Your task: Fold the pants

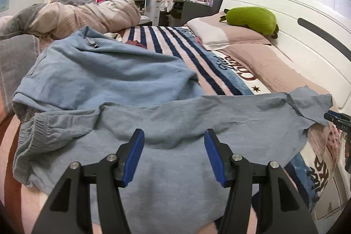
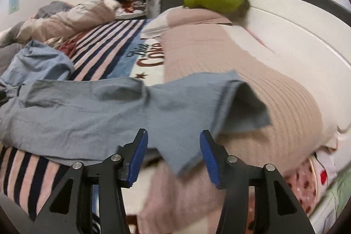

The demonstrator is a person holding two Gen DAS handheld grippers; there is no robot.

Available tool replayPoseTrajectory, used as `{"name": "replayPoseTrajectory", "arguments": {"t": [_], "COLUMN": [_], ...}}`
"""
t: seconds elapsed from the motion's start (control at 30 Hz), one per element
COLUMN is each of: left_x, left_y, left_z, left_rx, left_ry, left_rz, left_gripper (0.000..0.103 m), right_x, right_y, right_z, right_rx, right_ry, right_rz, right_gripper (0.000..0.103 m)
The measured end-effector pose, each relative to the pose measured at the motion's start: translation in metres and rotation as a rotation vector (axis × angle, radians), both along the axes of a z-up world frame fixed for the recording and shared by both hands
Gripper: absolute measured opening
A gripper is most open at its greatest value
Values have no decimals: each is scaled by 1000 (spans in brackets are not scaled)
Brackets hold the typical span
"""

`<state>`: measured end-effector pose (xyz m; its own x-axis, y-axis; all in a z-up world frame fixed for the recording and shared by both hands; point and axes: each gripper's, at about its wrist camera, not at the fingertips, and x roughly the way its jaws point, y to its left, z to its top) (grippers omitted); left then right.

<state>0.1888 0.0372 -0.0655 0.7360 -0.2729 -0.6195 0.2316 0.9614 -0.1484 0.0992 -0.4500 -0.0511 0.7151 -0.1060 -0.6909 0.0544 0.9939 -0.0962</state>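
Note:
Light blue pants (image 1: 122,80) lie spread on the bed. One leg runs left to right across the front, with its elastic cuff (image 1: 28,146) at the left and its other end at the right. My left gripper (image 1: 174,135) is open and empty, just above the near leg's middle. In the right wrist view the same leg (image 2: 109,109) lies across the bed, its open end (image 2: 241,106) resting on a beige pillow. My right gripper (image 2: 173,135) is open and empty, at the near edge of that leg's end. The right gripper's tip shows at the left wrist view's right edge (image 1: 337,120).
A striped blanket (image 1: 175,43) covers the bed. A beige pillow (image 2: 252,80) and a green plush (image 1: 252,19) lie by the white headboard (image 1: 296,21). A bundled quilt (image 1: 87,16) lies at the back left. Shelves and a cluttered desk stand behind the bed.

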Motion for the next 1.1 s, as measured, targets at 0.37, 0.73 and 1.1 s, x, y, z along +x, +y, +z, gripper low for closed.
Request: {"name": "replayPoseTrajectory", "arguments": {"t": [0.37, 0.73, 1.1], "left_x": [-8, -2, 14], "left_y": [-10, -12, -19], "left_z": [0, 2, -1], "left_rx": [-29, -14, -1], "left_ry": [13, 11, 25], "left_rz": [-2, 9, 17], "left_gripper": [53, 53, 53], "right_x": [-2, 17, 77], "right_y": [-33, -54, -76], "right_z": [-24, 16, 34], "right_rx": [242, 420, 235], "right_ry": [62, -39, -102], "right_rz": [4, 47, -55], "right_gripper": [20, 2, 5]}}
